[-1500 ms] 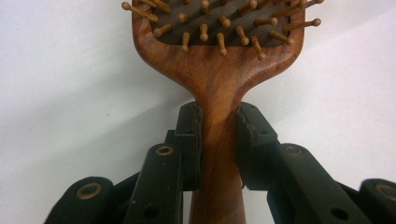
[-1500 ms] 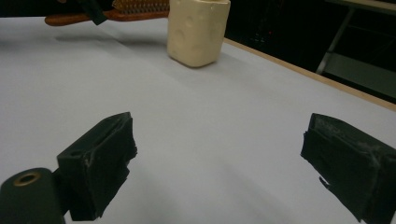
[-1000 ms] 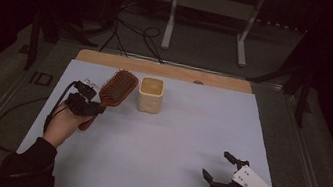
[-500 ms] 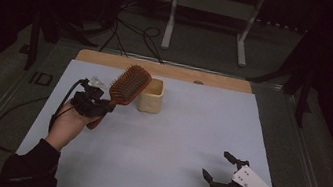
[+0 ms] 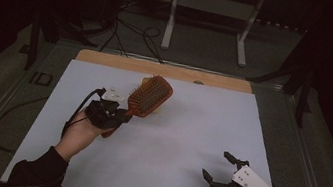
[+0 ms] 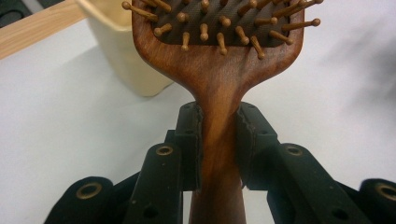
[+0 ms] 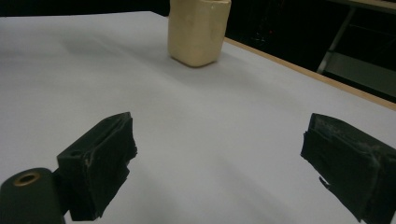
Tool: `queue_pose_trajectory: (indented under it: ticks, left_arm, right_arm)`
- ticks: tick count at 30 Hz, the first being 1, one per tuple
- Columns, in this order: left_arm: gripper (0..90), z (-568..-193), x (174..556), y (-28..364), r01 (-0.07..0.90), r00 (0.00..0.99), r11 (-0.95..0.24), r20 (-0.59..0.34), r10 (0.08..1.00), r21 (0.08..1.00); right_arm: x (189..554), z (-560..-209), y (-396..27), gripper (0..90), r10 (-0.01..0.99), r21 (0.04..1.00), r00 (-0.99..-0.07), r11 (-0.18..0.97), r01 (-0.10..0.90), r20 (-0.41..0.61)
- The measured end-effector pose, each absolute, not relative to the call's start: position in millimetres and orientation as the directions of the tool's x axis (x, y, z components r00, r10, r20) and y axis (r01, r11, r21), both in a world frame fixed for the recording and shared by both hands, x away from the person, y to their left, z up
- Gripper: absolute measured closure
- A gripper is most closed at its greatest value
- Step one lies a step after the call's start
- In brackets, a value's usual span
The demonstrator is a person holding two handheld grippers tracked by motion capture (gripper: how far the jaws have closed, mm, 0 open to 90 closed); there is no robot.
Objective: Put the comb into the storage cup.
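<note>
A wooden paddle hairbrush (image 5: 151, 96) with peg bristles is held up off the table, and my left gripper (image 5: 122, 114) is shut on its handle. In the left gripper view the jaws clamp the handle (image 6: 218, 144) from both sides, with the bristled head (image 6: 219, 23) above them. A cream cup (image 6: 123, 51) stands on the table just behind the brush head; in the high view the cup (image 5: 146, 79) is mostly hidden by the brush. My right gripper (image 5: 215, 164) rests near the table's front right, open with nothing between its jaws (image 7: 219, 154). It faces the cup (image 7: 198, 30) far off.
The white table top (image 5: 189, 127) has a wooden strip (image 5: 168, 70) along its far edge. Beyond it stand a metal frame's legs (image 5: 169, 23) and loose cables (image 5: 134, 30) on the floor. A cable (image 5: 3, 118) trails off the table's left side.
My left gripper has carried the hairbrush to the right and a little upward, so the brush head now covers the cup. The right gripper has stayed where it was.
</note>
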State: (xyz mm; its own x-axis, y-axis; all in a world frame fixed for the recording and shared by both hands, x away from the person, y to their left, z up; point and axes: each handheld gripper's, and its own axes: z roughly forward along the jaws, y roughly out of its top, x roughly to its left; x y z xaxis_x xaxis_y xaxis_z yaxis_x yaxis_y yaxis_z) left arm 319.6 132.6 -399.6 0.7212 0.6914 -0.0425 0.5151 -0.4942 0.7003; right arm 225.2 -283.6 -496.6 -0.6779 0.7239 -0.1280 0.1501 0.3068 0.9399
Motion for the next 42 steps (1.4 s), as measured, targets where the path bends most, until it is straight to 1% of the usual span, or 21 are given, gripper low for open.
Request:
queue_pose_trajectory:
  ticks: [7,12,19,24,26,31,33,34,42]
  left_arm:
    - [73.6,-404,310,120,0.486,0.749,-0.507,-0.04,0.662,0.712]
    - [73.6,-410,300,106,0.445,0.787,-0.542,-0.021,0.617,0.713]
    - [73.6,-419,293,93,0.419,0.809,-0.571,-0.004,0.588,0.706]
    - [73.6,-441,288,84,0.419,0.824,-0.582,-0.023,0.566,0.697]
    - [73.6,-449,287,82,0.407,0.832,-0.593,-0.014,0.555,0.694]
    - [73.5,-460,282,81,0.397,0.841,-0.608,-0.006,0.542,0.687]
    - [73.5,-461,282,82,0.403,0.841,-0.605,-0.017,0.54,0.687]
    - [73.5,-464,281,84,0.405,0.839,-0.6,-0.021,0.543,0.69]
    - [73.5,-475,277,96,0.413,0.824,-0.539,-0.05,0.565,0.734]
  right_arm:
    - [225,-497,-284,8.4,0.725,0.939,-0.677,0.307,0.151,-0.128]
    - [226,-497,-283,8.4,0.724,0.939,-0.678,0.308,0.151,-0.128]
    - [226,-496,-284,8.4,0.722,0.94,-0.68,0.307,0.149,-0.128]
    - [225,-496,-281,8.4,0.727,0.937,-0.674,0.313,0.153,-0.133]
    - [224,-495,-280,8.4,0.729,0.933,-0.668,0.327,0.152,-0.147]
    - [223,-492,-276,8.4,0.73,0.928,-0.664,0.341,0.149,-0.162]
    - [223,-490,-274,8.4,0.732,0.926,-0.659,0.349,0.146,-0.172]
    - [222,-488,-272,8.4,0.731,0.921,-0.655,0.365,0.137,-0.192]
    - [220,-483,-266,8.4,0.727,0.917,-0.66,0.372,0.146,-0.19]
